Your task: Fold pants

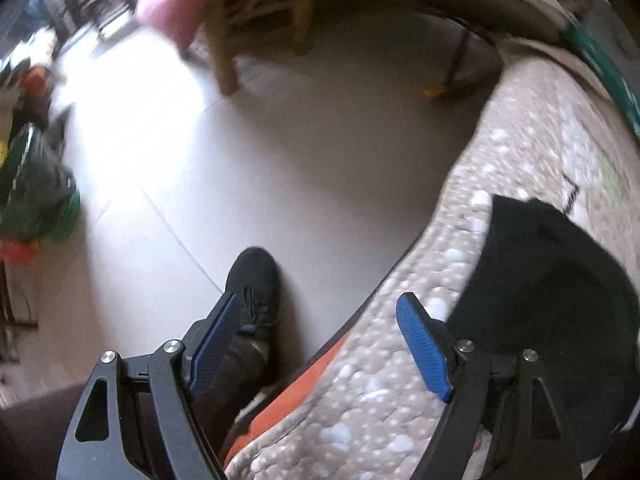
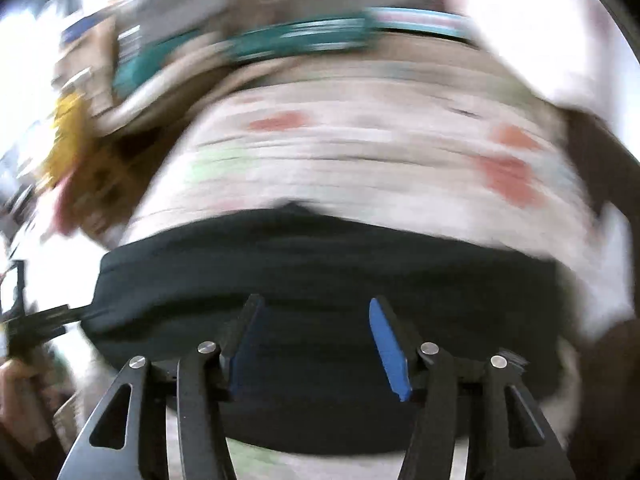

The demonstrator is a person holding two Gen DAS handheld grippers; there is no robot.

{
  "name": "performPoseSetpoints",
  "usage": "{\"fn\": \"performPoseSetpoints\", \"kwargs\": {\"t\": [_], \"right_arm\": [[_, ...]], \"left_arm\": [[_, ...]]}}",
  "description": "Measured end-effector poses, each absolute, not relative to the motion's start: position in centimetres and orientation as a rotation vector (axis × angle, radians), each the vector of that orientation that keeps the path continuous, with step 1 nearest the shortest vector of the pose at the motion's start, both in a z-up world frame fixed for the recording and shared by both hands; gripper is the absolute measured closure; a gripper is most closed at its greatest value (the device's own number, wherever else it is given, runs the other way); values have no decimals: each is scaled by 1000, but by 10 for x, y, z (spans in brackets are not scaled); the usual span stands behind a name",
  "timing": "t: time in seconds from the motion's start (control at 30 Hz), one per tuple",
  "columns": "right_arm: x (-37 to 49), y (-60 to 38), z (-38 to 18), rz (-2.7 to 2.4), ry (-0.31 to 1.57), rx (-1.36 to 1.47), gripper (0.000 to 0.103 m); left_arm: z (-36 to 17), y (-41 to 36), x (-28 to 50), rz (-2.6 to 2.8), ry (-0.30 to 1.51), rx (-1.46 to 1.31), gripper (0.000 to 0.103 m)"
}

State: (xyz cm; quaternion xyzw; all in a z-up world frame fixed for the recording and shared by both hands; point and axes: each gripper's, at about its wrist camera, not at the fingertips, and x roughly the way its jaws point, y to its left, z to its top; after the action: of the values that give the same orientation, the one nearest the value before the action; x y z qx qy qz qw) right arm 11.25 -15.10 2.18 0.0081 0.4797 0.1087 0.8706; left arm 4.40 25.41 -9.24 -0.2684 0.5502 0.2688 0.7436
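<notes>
Near the bed's edge, black pants are lying folded; both tongs, left and right, are hanging open, holding nothing — looking basically done.

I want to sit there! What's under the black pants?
The black pants lie folded on a pale quilt with white dots and pinkish blotches. An orange edge shows at the quilt's side. What lies directly beneath the pants is covered.

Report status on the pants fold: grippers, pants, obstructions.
Left gripper open, empty, over the bed edge. Right gripper open above the black pants, no grip. Pants bundled on the patterned bedspread. Nothing in the way.
</notes>
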Motion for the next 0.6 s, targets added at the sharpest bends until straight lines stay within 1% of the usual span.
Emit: {"fn": "performPoseSetpoints", "kwargs": {"t": [0.07,0.13,0.27,0.33,0.43,0.6], "right_arm": [[126,-100,22,390,1033,-18,41],[142,-45,19,555,1084,-52,40],[169,36,1,726,1157,-198,39],[182,70,-11,769,1196,-283,38],[198,101,-30,787,1245,-356,38],[213,123,-53,824,1340,-394,38]], "left_arm": [[-90,264,30,579,1163,-692,23],[-89,271,15,553,1111,-809,23],[-99,271,4,408,1072,-992,23],[-102,266,8,336,1048,-1033,23],[-98,257,11,249,1007,-1057,23],[-95,234,16,151,991,-1096,25]]}}
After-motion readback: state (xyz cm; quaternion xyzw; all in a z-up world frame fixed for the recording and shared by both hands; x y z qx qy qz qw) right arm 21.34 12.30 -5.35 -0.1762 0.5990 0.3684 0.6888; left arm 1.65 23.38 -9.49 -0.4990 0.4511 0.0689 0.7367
